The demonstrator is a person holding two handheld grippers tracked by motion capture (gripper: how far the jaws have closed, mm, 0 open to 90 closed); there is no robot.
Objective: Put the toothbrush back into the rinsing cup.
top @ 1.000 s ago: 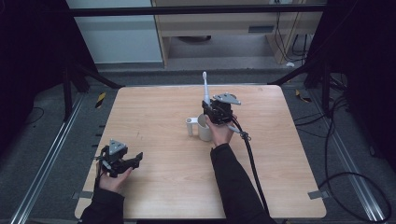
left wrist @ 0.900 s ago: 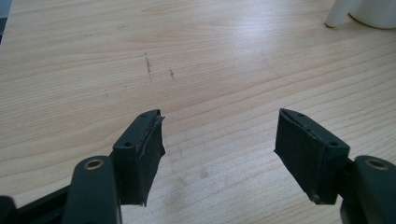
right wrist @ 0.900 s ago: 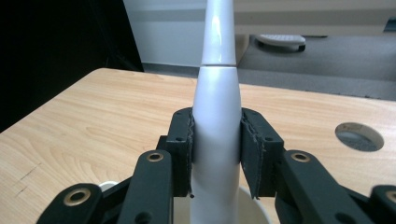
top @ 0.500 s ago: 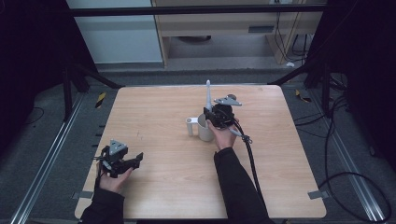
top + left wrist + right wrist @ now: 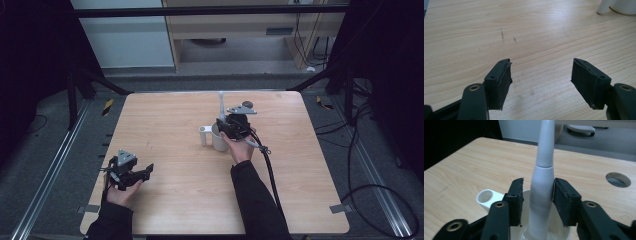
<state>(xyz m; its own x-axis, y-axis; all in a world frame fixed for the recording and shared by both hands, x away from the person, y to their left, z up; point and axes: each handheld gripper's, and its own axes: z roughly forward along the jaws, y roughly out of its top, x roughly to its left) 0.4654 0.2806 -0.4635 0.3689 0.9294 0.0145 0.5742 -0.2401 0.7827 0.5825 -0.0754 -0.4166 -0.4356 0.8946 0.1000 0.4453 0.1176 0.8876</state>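
Note:
A white electric-toothbrush handle [image 5: 220,102] stands upright in a white mug [image 5: 216,141] near the middle of the wooden table [image 5: 165,115]. My right gripper [image 5: 226,125] is at the mug's rim. In the right gripper view its jaws flank the toothbrush [image 5: 543,177] above the mug [image 5: 487,198]; the right pad touches it, a thin gap shows at the left pad, and the lower handle is blurred. My left gripper [image 5: 146,171] rests low at the front left, open and empty [image 5: 541,82] over bare wood.
A round cable hole [image 5: 618,179] is cut in the tabletop beyond the mug. The right gripper's cable [image 5: 267,170] trails toward the front edge. Dark frame posts and floor rails surround the table. The mug's base [image 5: 621,6] shows far off from the left gripper.
The toothbrush has gone from tilted to upright and lower over the mug, with the right gripper following it down. The left gripper has stayed put.

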